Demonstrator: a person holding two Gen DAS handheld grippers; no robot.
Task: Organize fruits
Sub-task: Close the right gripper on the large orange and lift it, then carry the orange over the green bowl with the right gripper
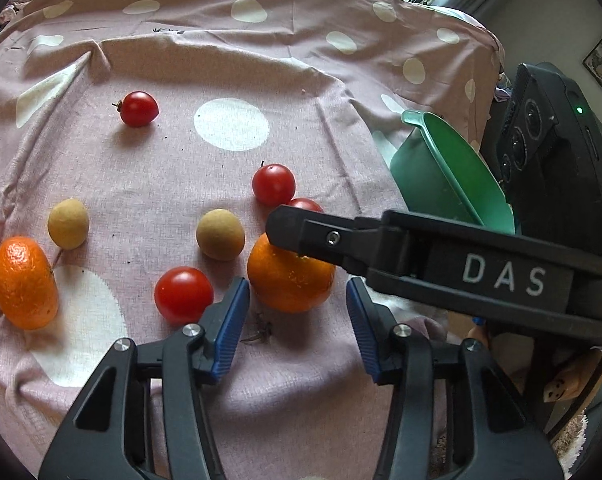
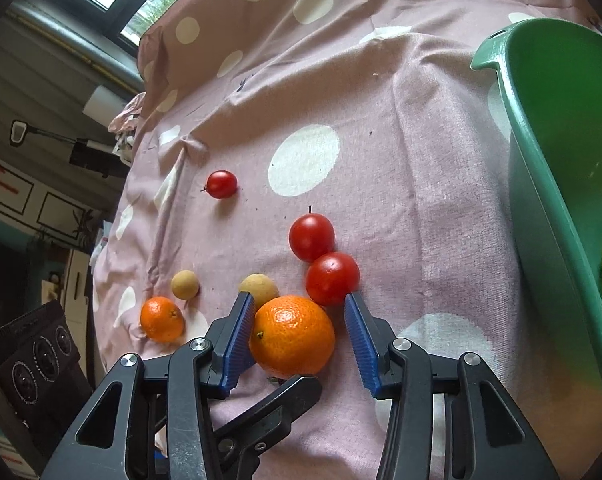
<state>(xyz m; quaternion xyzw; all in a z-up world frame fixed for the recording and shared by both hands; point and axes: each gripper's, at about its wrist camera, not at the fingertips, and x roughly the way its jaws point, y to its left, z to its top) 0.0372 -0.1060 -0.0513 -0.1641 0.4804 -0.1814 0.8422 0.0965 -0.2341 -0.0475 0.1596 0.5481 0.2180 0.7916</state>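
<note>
I have barely started: my right hand-held gripper (image 2: 299, 340) straddles the near orange (image 2: 292, 336), left pad touching, right pad just clear, my left hand-held gripper (image 1: 297, 320) spread near it, eight fruits left outside the right-hand green bowl (image 2: 541, 184).

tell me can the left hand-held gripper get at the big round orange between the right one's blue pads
Probably not cleanly. The big round orange already sits between the right hand-held gripper pads, and that gripper's finger crosses over it in front of the open left hand-held gripper.
</note>
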